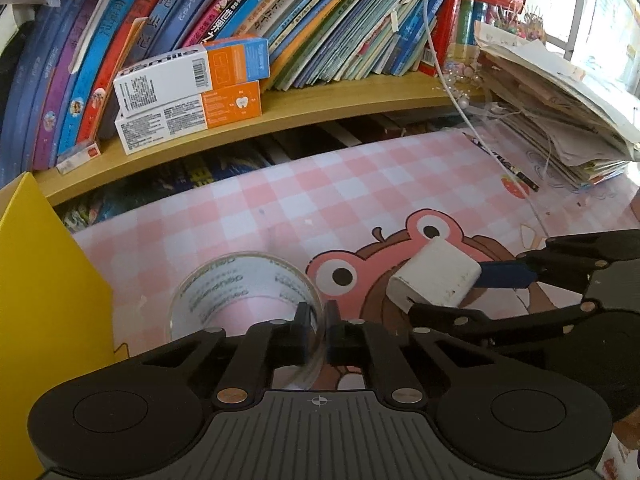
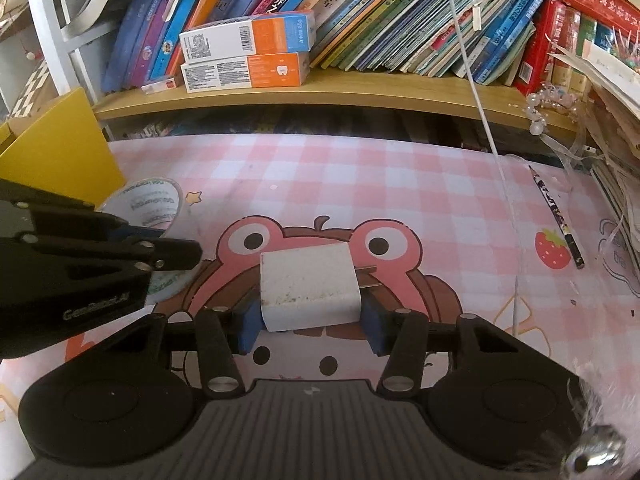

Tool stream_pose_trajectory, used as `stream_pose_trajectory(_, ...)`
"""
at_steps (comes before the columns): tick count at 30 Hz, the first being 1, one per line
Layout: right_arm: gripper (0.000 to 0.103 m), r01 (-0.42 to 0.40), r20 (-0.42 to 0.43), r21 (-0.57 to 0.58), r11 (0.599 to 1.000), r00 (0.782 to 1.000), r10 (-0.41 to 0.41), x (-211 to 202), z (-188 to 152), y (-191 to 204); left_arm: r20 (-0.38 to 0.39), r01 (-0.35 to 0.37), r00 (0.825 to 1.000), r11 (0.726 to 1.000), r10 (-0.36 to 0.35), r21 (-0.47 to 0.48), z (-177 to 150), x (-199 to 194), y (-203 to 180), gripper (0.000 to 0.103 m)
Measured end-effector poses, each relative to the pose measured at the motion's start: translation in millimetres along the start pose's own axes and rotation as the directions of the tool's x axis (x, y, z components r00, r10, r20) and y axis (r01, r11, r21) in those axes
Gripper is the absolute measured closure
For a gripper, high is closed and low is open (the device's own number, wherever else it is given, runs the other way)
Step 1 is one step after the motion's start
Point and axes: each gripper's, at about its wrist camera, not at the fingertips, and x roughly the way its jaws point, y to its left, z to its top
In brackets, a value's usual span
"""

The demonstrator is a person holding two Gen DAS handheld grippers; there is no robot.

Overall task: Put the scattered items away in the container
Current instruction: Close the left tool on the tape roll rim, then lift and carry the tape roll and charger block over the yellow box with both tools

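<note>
My left gripper is shut on the near wall of a clear tape roll, which stands over the pink checked mat. My right gripper is shut on a white plug adapter, its metal prongs pointing right. In the left wrist view the adapter and right gripper are at right, close beside the roll. In the right wrist view the left gripper holds the roll at left. A yellow container stands at far left; it also shows in the right wrist view.
A wooden shelf with books and two orange-white boxes runs behind the mat. A pencil lies at right on the mat. A paper stack sits at right. A white cord hangs down across the mat.
</note>
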Motion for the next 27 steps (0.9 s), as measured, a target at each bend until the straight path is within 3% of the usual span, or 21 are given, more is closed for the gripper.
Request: stream_pose_trajectory(27,0.055,0.028,0.034,0.039,0.999,0.999,-0.030,-57,-21,4,0.088,0.059,0.994,0.998,-0.059,0.012,-5,-70,-19,0.097)
